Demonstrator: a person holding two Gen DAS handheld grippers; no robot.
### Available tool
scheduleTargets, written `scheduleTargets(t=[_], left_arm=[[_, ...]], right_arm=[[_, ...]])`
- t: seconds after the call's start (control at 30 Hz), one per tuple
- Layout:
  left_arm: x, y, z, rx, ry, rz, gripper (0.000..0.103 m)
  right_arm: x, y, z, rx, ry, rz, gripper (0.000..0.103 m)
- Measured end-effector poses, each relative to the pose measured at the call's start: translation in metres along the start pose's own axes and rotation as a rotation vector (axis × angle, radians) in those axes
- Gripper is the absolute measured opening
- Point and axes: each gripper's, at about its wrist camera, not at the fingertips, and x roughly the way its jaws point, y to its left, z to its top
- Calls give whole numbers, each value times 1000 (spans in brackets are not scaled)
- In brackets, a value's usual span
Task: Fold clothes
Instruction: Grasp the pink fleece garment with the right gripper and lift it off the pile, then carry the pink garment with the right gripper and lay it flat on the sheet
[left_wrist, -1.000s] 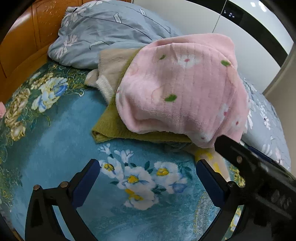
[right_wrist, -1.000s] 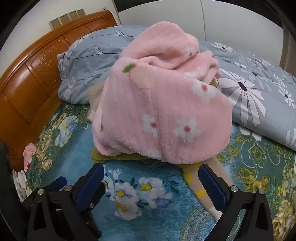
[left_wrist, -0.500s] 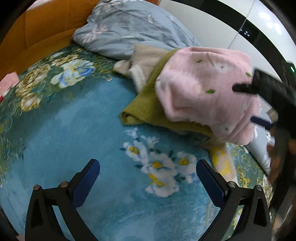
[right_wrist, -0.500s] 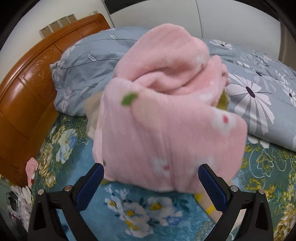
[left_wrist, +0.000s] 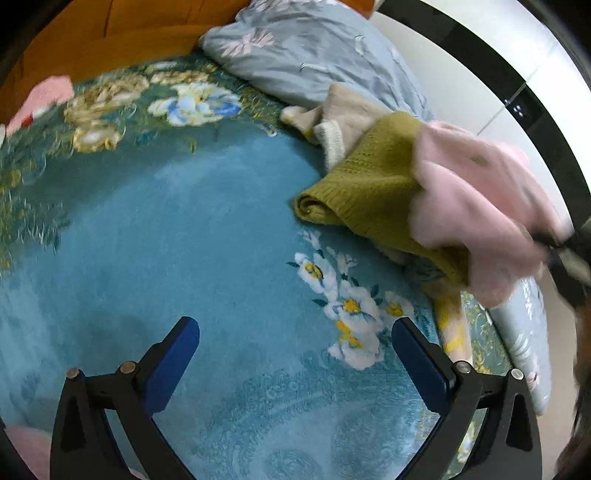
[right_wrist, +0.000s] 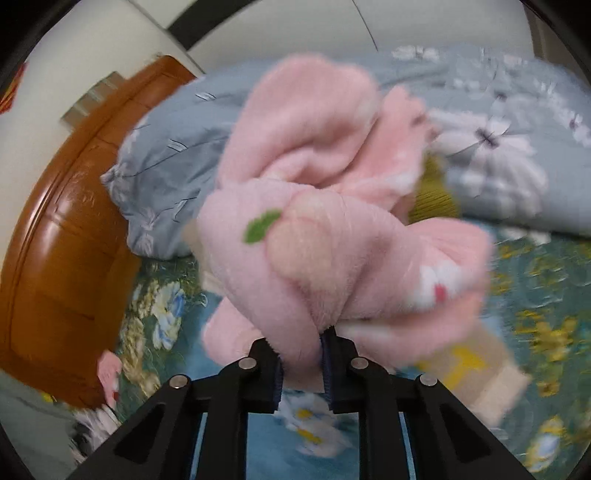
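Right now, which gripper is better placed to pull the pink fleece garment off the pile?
Right gripper: it is shut on the pink fleece garment. The left gripper hangs open over bare bedspread.

— Where is there room to pass?

— In front of the left gripper (left_wrist: 295, 354), whose jaws stand wide apart, the blue floral bedspread (left_wrist: 192, 236) lies bare, back to the wooden headboard (left_wrist: 110, 40).

— And to the right?

— Blocked. An olive knit (left_wrist: 365, 192) and a beige garment (left_wrist: 343, 114) are heaped there, against the grey pillow (left_wrist: 306, 55).

— And the right gripper (right_wrist: 301, 354)?

— A pink fleece garment (right_wrist: 317, 236) bunches between its jaws and fills the view ahead. The grey duvet (right_wrist: 517, 155) rises behind; open bedspread shows only low left.
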Motion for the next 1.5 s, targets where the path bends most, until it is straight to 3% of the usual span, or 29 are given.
scheduleTargets(t=[0.23, 0.4, 0.53, 0.67, 0.73, 0.77, 0.9, 1.0, 1.17, 1.37, 1.5], left_arm=[[-7, 9, -3, -35, 47, -69, 103], [-21, 7, -5, -1, 39, -94, 103], [-31, 9, -6, -1, 28, -101, 103], [-41, 14, -5, -11, 10, -98, 103], [-45, 16, -5, -9, 0, -92, 103], [-46, 17, -5, -9, -4, -89, 103], [-49, 20, -5, -14, -7, -81, 103], [-47, 13, -8, 20, 1, -59, 103], [-40, 5, -10, 69, 17, -5, 103], [-24, 15, -10, 24, 32, 56, 103], [-15, 19, -10, 7, 38, 88, 103]], right_arm=[[-106, -103, -98, -74, 50, -221, 14], [-165, -212, -145, 105, 56, -532, 10], [-172, -268, -171, 271, 98, -621, 10], [-168, -261, -167, 310, 66, -634, 21], [-171, -244, -158, 290, -2, -656, 46], [-173, -234, -153, 273, -42, -669, 51], [-155, -179, -126, 74, -159, -604, 61], [-107, -143, -108, -38, -103, -466, 61], [-1, -81, -86, -249, 23, -325, 61], [109, -65, -53, -338, 161, -483, 61], [147, -68, -45, -406, 208, -597, 61]])
